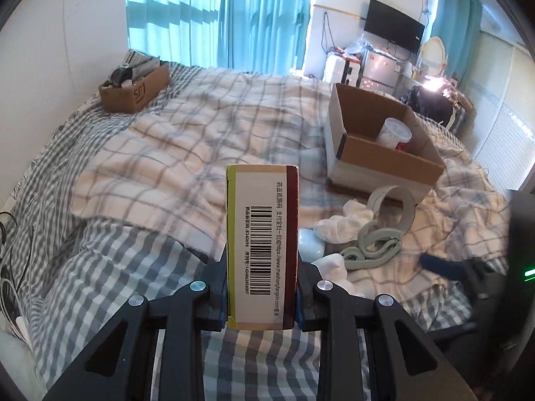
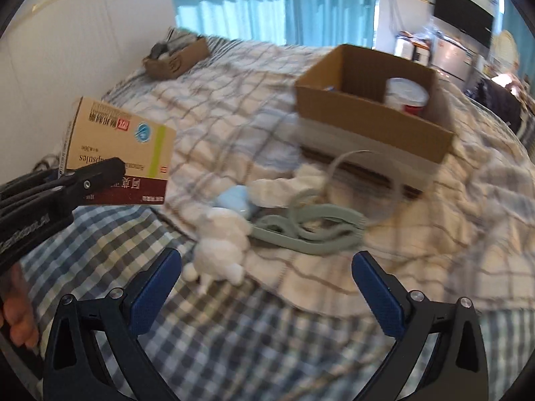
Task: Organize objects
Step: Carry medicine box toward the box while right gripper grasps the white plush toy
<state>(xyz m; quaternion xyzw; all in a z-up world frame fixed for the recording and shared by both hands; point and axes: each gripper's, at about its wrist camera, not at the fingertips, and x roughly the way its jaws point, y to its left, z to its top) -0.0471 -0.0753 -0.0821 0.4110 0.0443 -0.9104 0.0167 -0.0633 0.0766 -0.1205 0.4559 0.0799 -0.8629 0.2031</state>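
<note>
From the left wrist, the left gripper [image 1: 262,300] is clamped on a medicine box [image 1: 262,247], held upright above the checked bedspread [image 1: 187,140] with its barcode side toward the camera. Ahead to the right an open cardboard box [image 1: 378,147] already holds a red-and-white cup [image 1: 394,133]; a smaller carton [image 1: 135,88] of odds and ends sits far left by the wall. Tape roll [image 1: 394,210], green chain links [image 1: 371,244] and white cloth [image 1: 344,220] lie loose.

From the right wrist, the right gripper [image 2: 267,287] has its fingers spread wide around nothing, poised over a white plush toy [image 2: 220,250], a pale blue item [image 2: 235,200] and the green links [image 2: 311,230]. The medicine box [image 2: 117,147] hangs at left, off the bed. Sorting looks barely begun: one item boxed, one in transit, several left.
</note>
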